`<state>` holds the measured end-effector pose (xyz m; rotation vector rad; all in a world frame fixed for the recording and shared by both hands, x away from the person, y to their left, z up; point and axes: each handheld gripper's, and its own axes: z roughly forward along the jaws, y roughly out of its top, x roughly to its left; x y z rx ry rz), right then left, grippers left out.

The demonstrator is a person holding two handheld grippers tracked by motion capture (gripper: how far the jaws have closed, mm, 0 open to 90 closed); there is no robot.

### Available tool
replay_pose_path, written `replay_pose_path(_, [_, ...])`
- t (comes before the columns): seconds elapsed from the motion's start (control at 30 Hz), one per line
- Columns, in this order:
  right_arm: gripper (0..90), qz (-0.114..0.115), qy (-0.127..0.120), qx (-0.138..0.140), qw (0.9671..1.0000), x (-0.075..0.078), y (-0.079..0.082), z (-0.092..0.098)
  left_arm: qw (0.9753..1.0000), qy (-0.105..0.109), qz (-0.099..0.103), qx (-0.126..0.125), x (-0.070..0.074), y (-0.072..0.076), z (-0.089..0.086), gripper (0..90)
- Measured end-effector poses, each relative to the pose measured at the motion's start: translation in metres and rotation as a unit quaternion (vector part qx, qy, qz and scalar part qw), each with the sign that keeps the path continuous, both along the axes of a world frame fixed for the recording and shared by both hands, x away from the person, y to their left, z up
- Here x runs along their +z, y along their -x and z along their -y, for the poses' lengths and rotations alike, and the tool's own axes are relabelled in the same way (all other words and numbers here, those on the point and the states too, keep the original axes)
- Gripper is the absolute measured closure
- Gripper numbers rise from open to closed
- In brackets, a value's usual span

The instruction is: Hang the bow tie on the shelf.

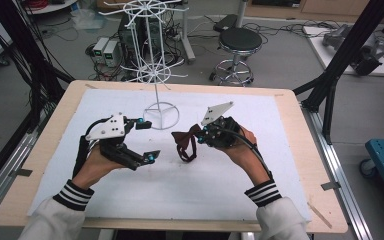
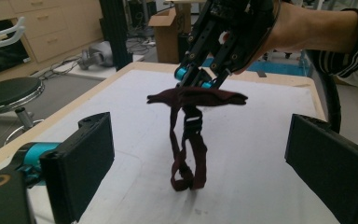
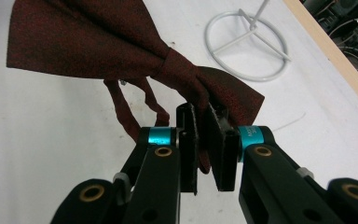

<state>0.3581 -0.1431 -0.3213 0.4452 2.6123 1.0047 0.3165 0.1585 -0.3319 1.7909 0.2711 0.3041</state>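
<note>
My big wooden table with its white mat [image 1: 190, 190] holds a white wire stand [image 1: 160, 114] at 12 o'clock. My left gripper [image 1: 149, 140] hovers wide open. My right gripper [image 3: 204, 140] pinches a dark red cloth bow tie [image 3: 98, 49]. My left gripper view shows its strap [image 2: 186, 154] dangling.

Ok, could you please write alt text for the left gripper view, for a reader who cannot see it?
The right tongs, held by a hand, grip a dark red bow tie above the white table cover; its strap hangs down in a loop. In the foreground, the left tongs' two black pads stand wide apart, holding nothing.
</note>
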Motion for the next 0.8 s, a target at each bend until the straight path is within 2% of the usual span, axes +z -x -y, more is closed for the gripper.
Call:
replay_pose_path(0.03, [83.4, 0.001, -0.002, 0.003, 1.0000, 0.001, 0.000, -0.003, 1.0000, -0.006, -0.004, -0.004, 0.000, -0.001, 0.007, 8.5])
replay_pose_path(0.2, [83.4, 0.004, -0.004, 0.008, 0.9999, 0.003, 0.000, -0.011, 0.9998, -0.017, -0.008, -0.009, -0.001, -0.003, 0.017, 8.5])
replay_pose_path(0.23, [83.4, 0.003, -0.005, 0.009, 0.9999, 0.003, 0.001, -0.013, 0.9996, -0.022, -0.014, -0.008, -0.002, -0.004, 0.020, 8.5])
replay_pose_path(0.7, [83.4, 0.006, -0.008, 0.016, 0.9998, 0.003, 0.001, -0.024, 0.9988, -0.039, -0.029, 0.004, -0.004, -0.009, 0.040, 9.2])
replay_pose_path(0.73, [83.4, 0.009, -0.008, 0.017, 0.9998, 0.003, 0.001, -0.024, 0.9987, -0.041, -0.030, 0.004, -0.004, -0.009, 0.041, 10.0])
replay_pose_path(0.77, [83.4, 0.011, -0.004, 0.018, 0.9998, 0.003, 0.001, -0.025, 0.9985, -0.043, -0.033, 0.005, -0.004, -0.009, 0.041, 14.8])
replay_pose_path(0.8, [83.4, 0.011, -0.004, 0.018, 0.9998, 0.003, 0.001, -0.025, 0.9985, -0.045, -0.032, 0.005, -0.004, -0.010, 0.041, 14.8])
